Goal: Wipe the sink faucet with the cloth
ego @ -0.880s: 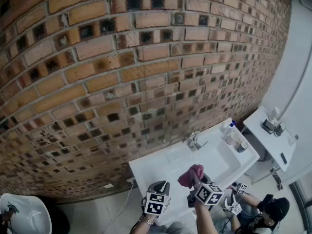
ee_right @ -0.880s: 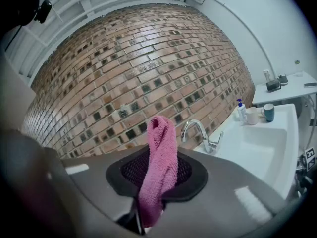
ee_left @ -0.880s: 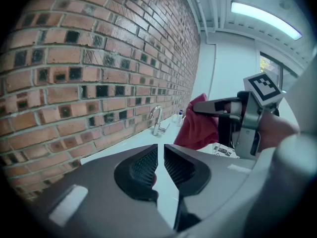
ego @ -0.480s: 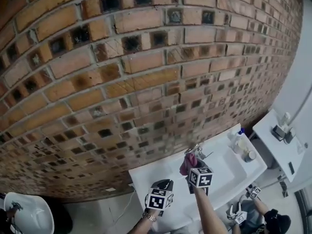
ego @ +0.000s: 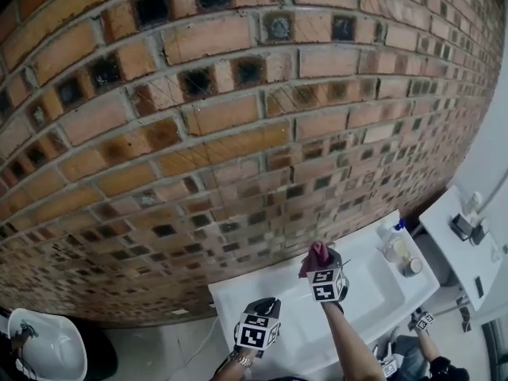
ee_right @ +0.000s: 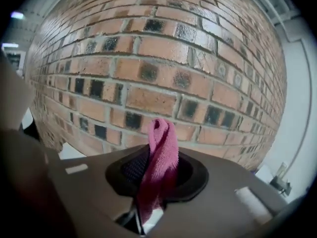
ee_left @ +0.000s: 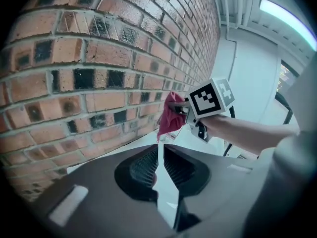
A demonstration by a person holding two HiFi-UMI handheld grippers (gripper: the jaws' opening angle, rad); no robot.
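A pink cloth (ego: 317, 255) hangs from my right gripper (ego: 321, 265), which is shut on it at the back of the white sink (ego: 238, 290), close to the brick wall. The cloth and gripper cover the spot where the faucet stands, so the faucet itself is hidden. In the right gripper view the cloth (ee_right: 159, 157) stands up between the jaws of the right gripper (ee_right: 156, 176), facing the bricks. My left gripper (ego: 258, 332) hovers near the sink's front edge; its jaws are shut with nothing between them (ee_left: 158, 155), and it looks toward the cloth (ee_left: 171, 118).
A bottle (ego: 393, 240) and a small jar (ego: 411, 267) stand on the sink's right end. A second white counter (ego: 460, 244) lies further right. The brick wall (ego: 238, 117) rises directly behind the sink. A white basin (ego: 40, 349) shows at lower left.
My right gripper has carried the cloth from above the basin back and up to the faucet by the wall. The head view has closed in on the wall. The left gripper has hardly shifted.
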